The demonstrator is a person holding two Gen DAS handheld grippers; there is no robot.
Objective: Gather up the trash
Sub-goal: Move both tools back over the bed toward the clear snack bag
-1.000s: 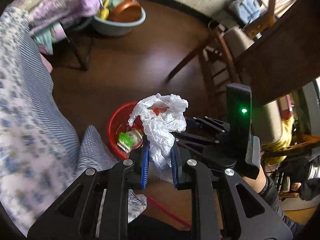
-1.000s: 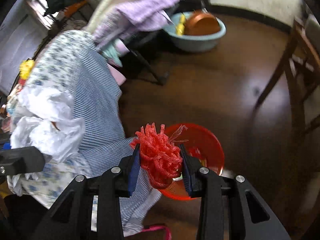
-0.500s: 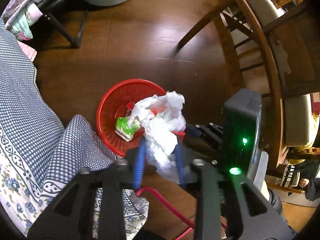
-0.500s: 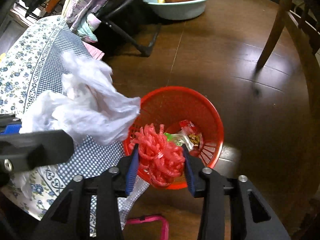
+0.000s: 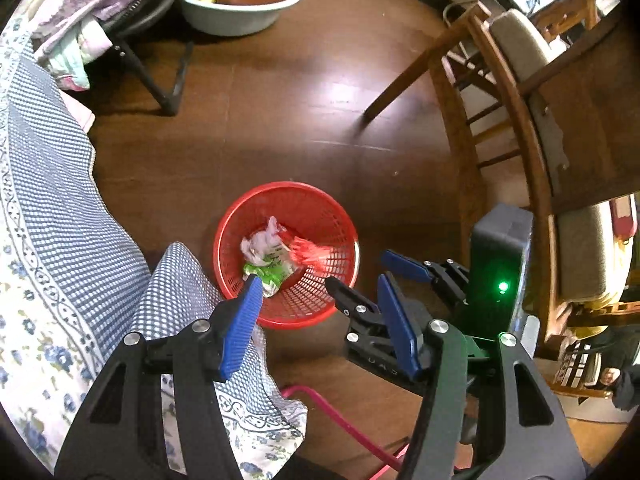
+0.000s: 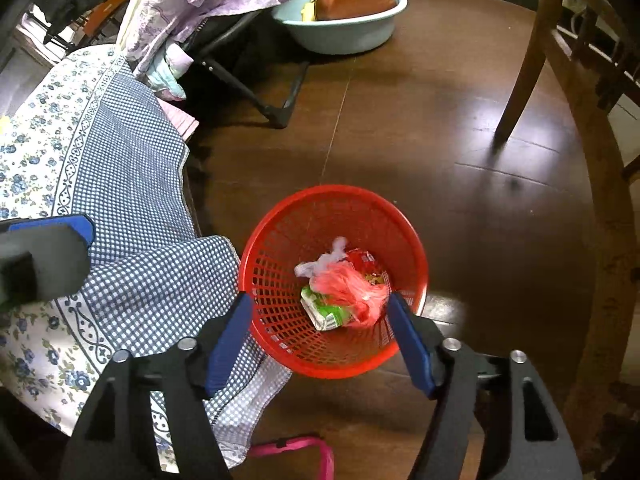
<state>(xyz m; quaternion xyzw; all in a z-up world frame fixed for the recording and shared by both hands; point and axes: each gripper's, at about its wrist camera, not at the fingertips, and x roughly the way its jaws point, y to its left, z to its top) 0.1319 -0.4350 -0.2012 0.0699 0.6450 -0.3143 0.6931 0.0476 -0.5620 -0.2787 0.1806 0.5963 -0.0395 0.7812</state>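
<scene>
A red mesh basket stands on the dark wood floor. Inside lie a white plastic bag, a red net bundle and a green wrapper. My left gripper is open and empty just above the basket's near rim. My right gripper is open and empty over the basket; it also shows in the left wrist view. The left gripper's blue pad shows at the left edge of the right wrist view.
A blue checked and floral cloth hangs at the left, touching the basket. A teal basin with an orange pan sits far back. Wooden chair legs stand at right. A pink frame lies near.
Both grippers opened. The white bag dropped from the left gripper and the red net bundle from the right gripper into the basket.
</scene>
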